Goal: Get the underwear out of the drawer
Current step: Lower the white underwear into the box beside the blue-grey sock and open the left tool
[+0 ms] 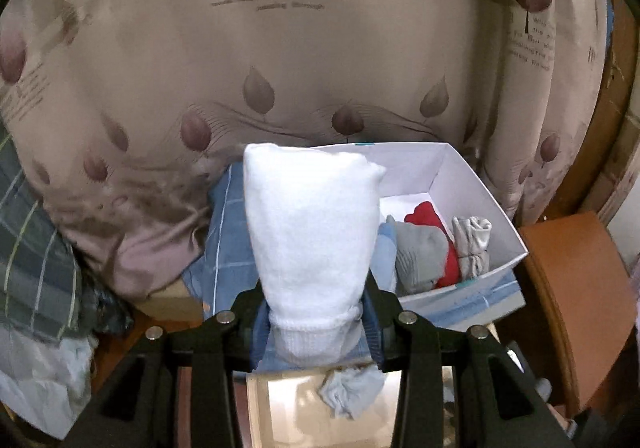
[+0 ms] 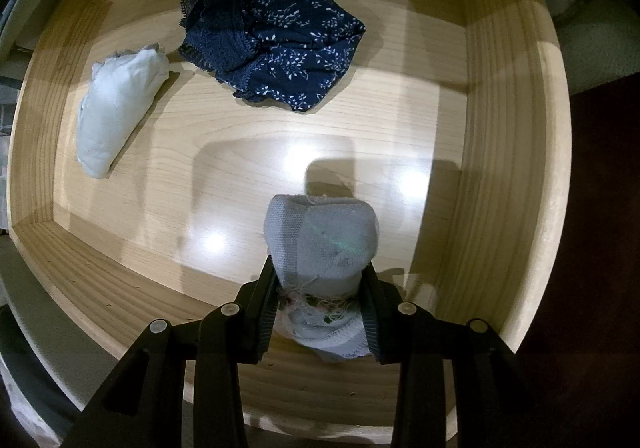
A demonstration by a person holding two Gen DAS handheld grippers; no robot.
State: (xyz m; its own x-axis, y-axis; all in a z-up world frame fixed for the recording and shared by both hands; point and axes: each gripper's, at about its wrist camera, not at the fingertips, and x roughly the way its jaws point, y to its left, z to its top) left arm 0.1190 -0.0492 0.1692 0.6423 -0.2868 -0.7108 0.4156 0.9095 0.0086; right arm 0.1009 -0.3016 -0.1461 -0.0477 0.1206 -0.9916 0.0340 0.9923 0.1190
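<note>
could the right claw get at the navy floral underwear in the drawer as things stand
Probably not yet: the right claw is shut on a grey rolled piece. The path itself looks free, since the navy floral underwear lies uncovered on the open drawer's floor.

Left gripper (image 1: pixel 316 324) clamped white rolled garment (image 1: pixel 312 228), roll standing up between jaws. White box (image 1: pixel 472 184) sat behind on blue checked cloth (image 1: pixel 224 232), holding grey (image 1: pixel 420 252) and red (image 1: pixel 426 214) bundles. Leaf-print curtain (image 1: pixel 300 60) filled background.

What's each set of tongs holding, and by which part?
Left tongs: white rolled bundle, gripped at its cuffed end. Right tongs: grey rolled bundle, gripped near its frayed end.
</note>
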